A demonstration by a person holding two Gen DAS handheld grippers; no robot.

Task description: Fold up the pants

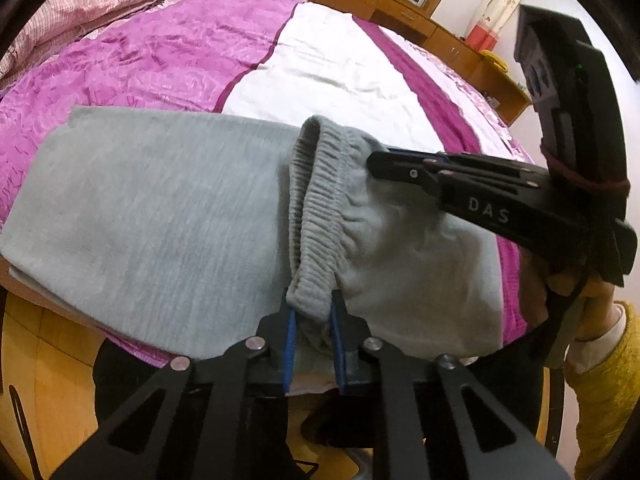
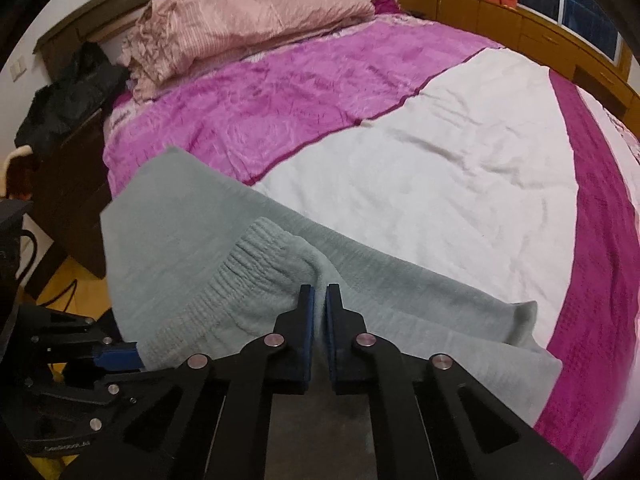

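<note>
Both wrist cameras look closely down at the pants [image 1: 160, 208].

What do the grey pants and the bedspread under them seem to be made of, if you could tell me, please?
The grey pants look like soft cotton-blend jersey or fleece: matte, heathered, with a gathered ribbed elastic waistband. The bedspread looks like a satin-type, possibly synthetic fabric: its purple panels are glossy with an embossed floral pattern, while the white panel is duller and creased.

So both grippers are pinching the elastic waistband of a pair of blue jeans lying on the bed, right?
Not jeans: the pants are soft grey sweatpants, as the left wrist view shows. The rest holds: the left gripper and right gripper both pinch the waistband on the bed.
</note>
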